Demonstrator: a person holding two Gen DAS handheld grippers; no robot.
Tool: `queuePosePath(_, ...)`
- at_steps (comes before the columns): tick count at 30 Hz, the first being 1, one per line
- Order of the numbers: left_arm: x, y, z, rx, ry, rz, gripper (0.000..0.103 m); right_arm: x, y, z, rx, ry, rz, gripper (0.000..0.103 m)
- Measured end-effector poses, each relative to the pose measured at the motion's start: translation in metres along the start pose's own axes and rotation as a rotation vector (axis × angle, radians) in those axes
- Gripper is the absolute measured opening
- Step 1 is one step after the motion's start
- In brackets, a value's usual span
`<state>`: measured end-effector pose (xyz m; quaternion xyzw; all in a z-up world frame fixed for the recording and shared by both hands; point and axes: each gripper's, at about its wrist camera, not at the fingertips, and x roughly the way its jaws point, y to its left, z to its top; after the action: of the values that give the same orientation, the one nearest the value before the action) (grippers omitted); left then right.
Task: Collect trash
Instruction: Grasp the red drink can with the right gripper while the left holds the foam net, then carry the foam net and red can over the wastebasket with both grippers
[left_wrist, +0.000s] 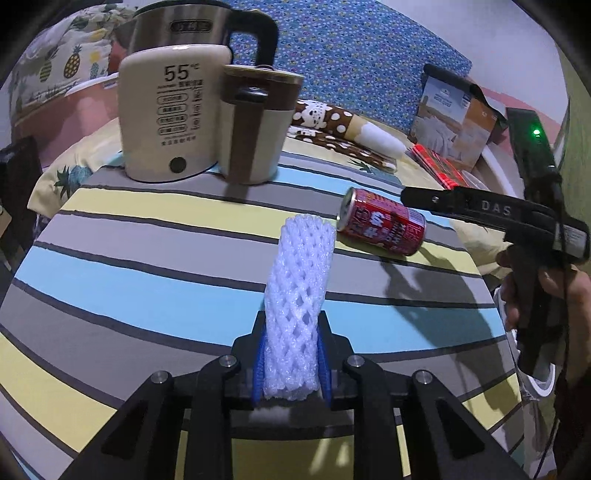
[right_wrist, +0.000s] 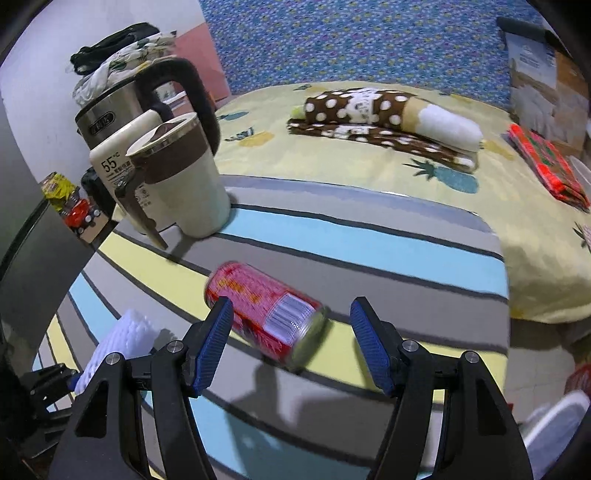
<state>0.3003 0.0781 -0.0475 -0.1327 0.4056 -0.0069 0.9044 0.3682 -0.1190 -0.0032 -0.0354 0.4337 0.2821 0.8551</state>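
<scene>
On the striped tablecloth (right_wrist: 369, 258) a red drink can (right_wrist: 264, 315) lies on its side, just ahead of the right gripper (right_wrist: 291, 345) and between the lines of its two blue pads (right_wrist: 369, 347) — those jaws stand wide apart, gripping nothing. The can's long axis runs on a slant across the gripper's reach, its bottom end turned toward the camera and to the right, so the pads do not yet face its curved flanks squarely; a twist of the wrist looks needed before closing. The picture is blurred there, and I cannot tell whether the left pad touches the can. The left gripper (left_wrist: 291, 354) is clamped on a white foam fruit net (left_wrist: 297, 295), which sticks out forward along the fingers. From the left wrist view the can sits beyond and to the right of the net's tip, nearer the right gripper — so the can is the right hand's job. A cream mug (right_wrist: 177, 177) and a steel kettle (right_wrist: 122, 110) stand well behind.
</scene>
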Motion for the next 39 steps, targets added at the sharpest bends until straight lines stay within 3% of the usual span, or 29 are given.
queuePosePath(4,-0.002,0.007,0.002,-0.02,-0.004,0.0,0.024,0.013,0.003,0.003,-0.012,0.049,0.065,0.067)
queuePosePath(10,-0.005,0.015,0.002,-0.039,-0.007,0.004,0.024,0.009,0.021,-0.002,-0.13,0.09,0.094,0.067)
queuePosePath(22,-0.007,0.017,0.002,-0.05,-0.009,0.003,0.024,0.011,0.058,-0.023,-0.413,0.193,-0.005,0.067)
queuePosePath(28,-0.008,0.019,0.001,-0.055,-0.009,0.004,0.024,0.011,0.054,-0.021,-0.316,0.156,0.002,0.066)
queuePosePath(32,-0.007,0.021,0.001,-0.061,-0.005,0.006,0.024,0.014,0.055,-0.025,-0.254,0.136,0.004,0.056)
queuePosePath(39,-0.006,0.021,0.0,-0.061,-0.002,0.007,0.024,0.009,0.056,-0.034,-0.159,0.099,-0.005,0.056)
